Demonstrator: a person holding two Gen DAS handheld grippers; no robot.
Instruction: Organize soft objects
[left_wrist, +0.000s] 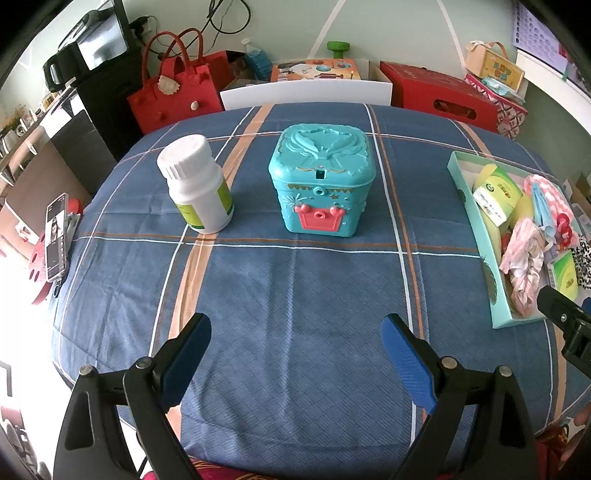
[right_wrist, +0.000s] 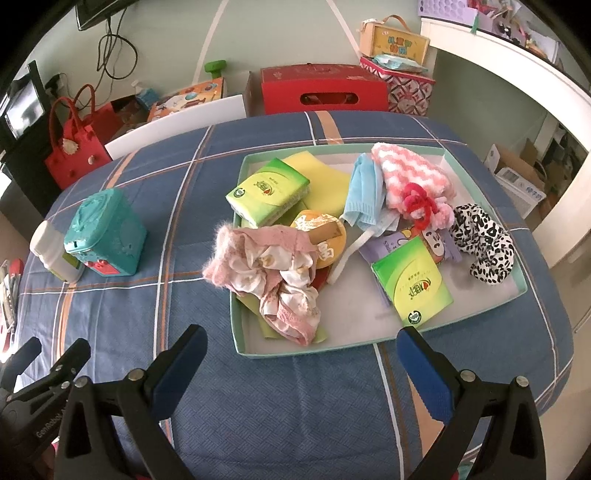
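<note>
Biggest risk I see from here is the pink frilly cloth (right_wrist: 275, 273). It's slumped over the near-left wall of the tray (right_wrist: 255, 349), partly hanging on the rim, just ahead of the right tool (right_wrist: 301, 363). If you pinch a loose fold, I'd guess it drags the round orange tin (right_wrist: 325, 236) or the green sheet under it along, or tips the light tray. The blue face mask (right_wrist: 364, 195) has straps tangled in the pile further ahead, so lifting that could pull the red curly tie (right_wrist: 417, 201) out too.

Both tools are spread wide and holding nothing. The left tool (left_wrist: 295, 352) hovers over bare tabletop (left_wrist: 295, 288), with the teal lidded box (left_wrist: 321, 181) straight ahead of it and the white bottle (left_wrist: 195, 184) ahead to its left.

Tray contents, going away from the right tool:
- a green tissue pack (right_wrist: 413, 284) just ahead on the right
- a second tissue pack (right_wrist: 267, 190) further ahead on the left
- a leopard print scrunchie (right_wrist: 484, 243) off to the far right
- a pink-white knit cloth (right_wrist: 410, 170) at the back

The teal box is closed, so I can't tell what's inside.
</note>
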